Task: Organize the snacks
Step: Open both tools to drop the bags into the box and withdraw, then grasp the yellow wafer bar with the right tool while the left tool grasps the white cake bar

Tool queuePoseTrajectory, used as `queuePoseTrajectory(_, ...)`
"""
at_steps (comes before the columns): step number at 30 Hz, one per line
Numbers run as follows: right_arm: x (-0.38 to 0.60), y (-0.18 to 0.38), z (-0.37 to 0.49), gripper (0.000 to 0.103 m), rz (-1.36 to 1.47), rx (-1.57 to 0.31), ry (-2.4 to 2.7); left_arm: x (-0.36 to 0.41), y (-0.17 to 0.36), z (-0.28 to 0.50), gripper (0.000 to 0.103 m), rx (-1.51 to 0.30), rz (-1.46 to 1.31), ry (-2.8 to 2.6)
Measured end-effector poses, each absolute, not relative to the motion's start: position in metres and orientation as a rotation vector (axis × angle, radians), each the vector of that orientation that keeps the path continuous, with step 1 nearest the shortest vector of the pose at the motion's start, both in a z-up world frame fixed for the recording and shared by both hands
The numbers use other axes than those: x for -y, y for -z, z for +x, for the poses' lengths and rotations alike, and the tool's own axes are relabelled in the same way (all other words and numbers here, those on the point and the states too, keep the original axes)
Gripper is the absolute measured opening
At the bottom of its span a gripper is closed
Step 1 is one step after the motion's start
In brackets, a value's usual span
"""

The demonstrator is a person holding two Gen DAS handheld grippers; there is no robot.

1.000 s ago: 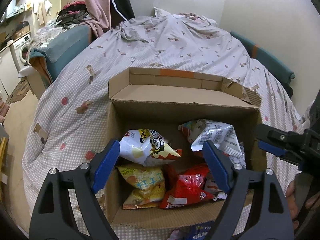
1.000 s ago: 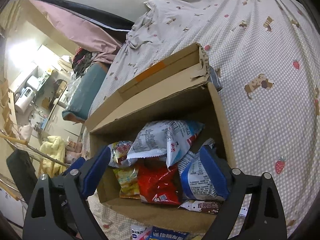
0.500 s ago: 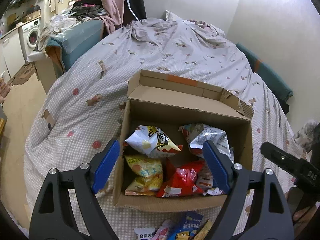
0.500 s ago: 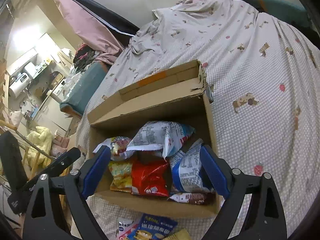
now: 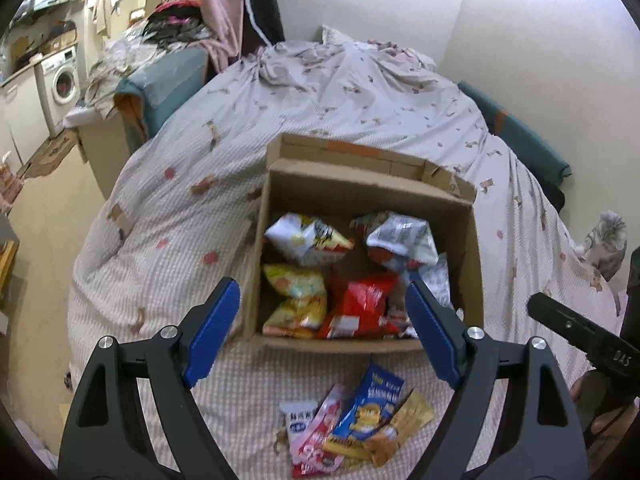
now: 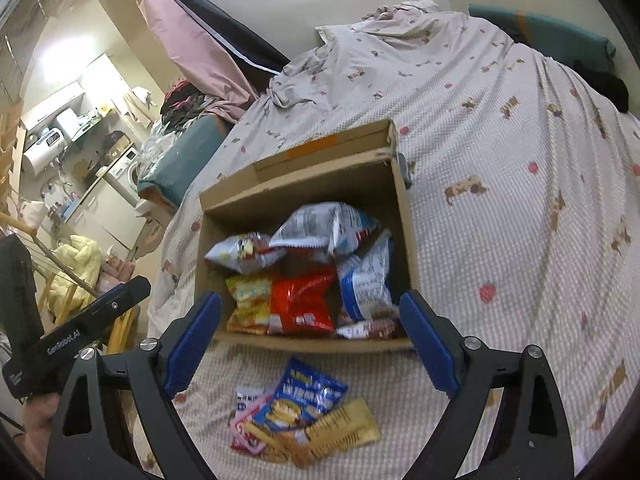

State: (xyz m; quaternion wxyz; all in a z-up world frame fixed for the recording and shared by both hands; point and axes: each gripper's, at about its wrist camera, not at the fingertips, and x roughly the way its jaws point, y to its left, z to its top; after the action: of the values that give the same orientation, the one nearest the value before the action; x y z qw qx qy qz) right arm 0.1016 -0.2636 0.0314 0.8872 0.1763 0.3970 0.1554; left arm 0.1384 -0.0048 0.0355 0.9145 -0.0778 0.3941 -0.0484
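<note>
Two sets of black tongs with blue pads hover above a bed, both spread wide and holding nothing: the left tongs (image 5: 320,334) and the right tongs (image 6: 310,340). Each points down toward an open cardboard box (image 5: 474,264) that sits on the bed (image 5: 180,208), which is covered by a pale dotted sheet printed with small animals and strawberries. The box's far flap is folded back and carries a strip of orange tape. Inside the box lie several snack bags, loosely heaped: a white and yellow bag (image 5: 306,238) at the far left, a silver bag with printed text (image 5: 400,238) at the far right, a yellow bag (image 5: 296,300) at the near left, a red bag (image 5: 360,304) in the near middle, and a blue and white bag (image 6: 366,276) against the right wall. On the sheet just in front of the box, outside it, rests a small overlapping pile of packets (image 5: 352,428): a blue one (image 6: 300,400) on top, a pink one, a white one and a tan one. In the left camera's view the other tool's black body shows at the right edge, and a grey cat (image 5: 606,244) sits at the bed's right side. Beyond the bed's left side are a washing machine (image 5: 60,76) and piled clothes.
</note>
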Motion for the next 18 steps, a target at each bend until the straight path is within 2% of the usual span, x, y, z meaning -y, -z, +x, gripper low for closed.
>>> queuePoseTrajectory(10, 0.274, -0.012, 0.075, 0.093, 0.446, -0.904, -0.335, -0.003, -0.01, 0.105, 0.083, -0.895, -0.141, 0.092)
queuePoseTrajectory(18, 0.27, 0.009, 0.068, 0.093, 0.405, -0.979, -0.333, 0.009, 0.003, 0.087, 0.083, -0.917, -0.087, 0.106)
